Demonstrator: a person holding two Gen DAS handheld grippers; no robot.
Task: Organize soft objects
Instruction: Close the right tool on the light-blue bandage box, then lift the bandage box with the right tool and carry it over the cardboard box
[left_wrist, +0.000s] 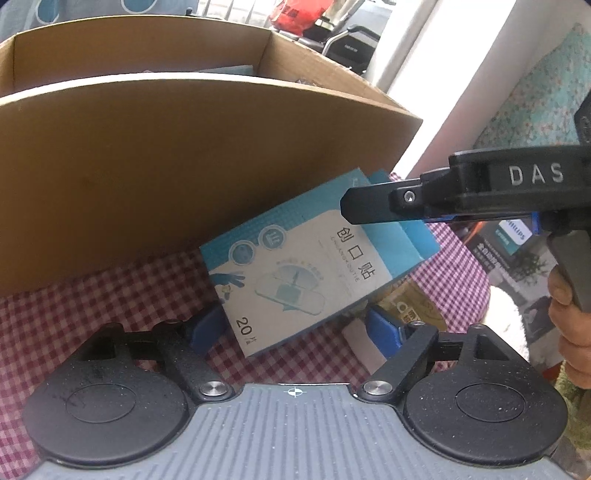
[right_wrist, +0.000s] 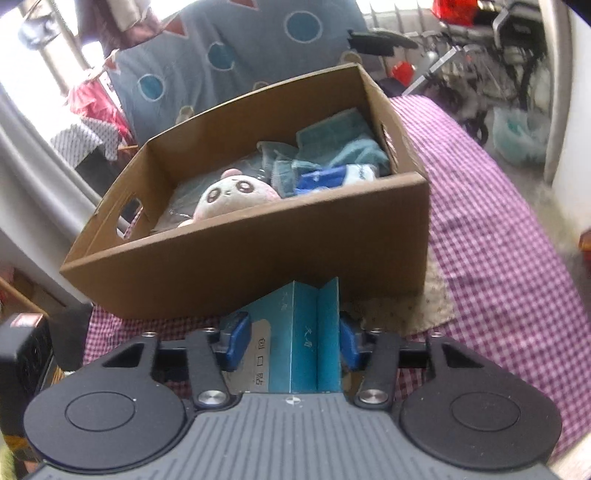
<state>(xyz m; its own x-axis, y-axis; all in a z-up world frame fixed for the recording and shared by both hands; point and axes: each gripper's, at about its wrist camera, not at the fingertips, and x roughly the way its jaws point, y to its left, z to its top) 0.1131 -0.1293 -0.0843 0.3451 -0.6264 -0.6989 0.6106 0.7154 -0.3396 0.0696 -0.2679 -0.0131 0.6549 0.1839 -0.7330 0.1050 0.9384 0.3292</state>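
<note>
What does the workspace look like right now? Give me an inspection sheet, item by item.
Surface: checked red-and-white cloth, with a beige patch beside the box.
Job's things: cardboard box holding a plush toy, teal cloths and a blue-and-white pack; bandage carton propped against the box's front wall.
Clutter: yellow packet under the carton's edge.
Grippers: right gripper closed on the carton's open flap end; left gripper straddles the carton's lower end, pads not clearly pressing.
Cables: nothing seen.
Surroundings: dotted blue cushion behind the box; chairs and bags on the floor beyond.
</note>
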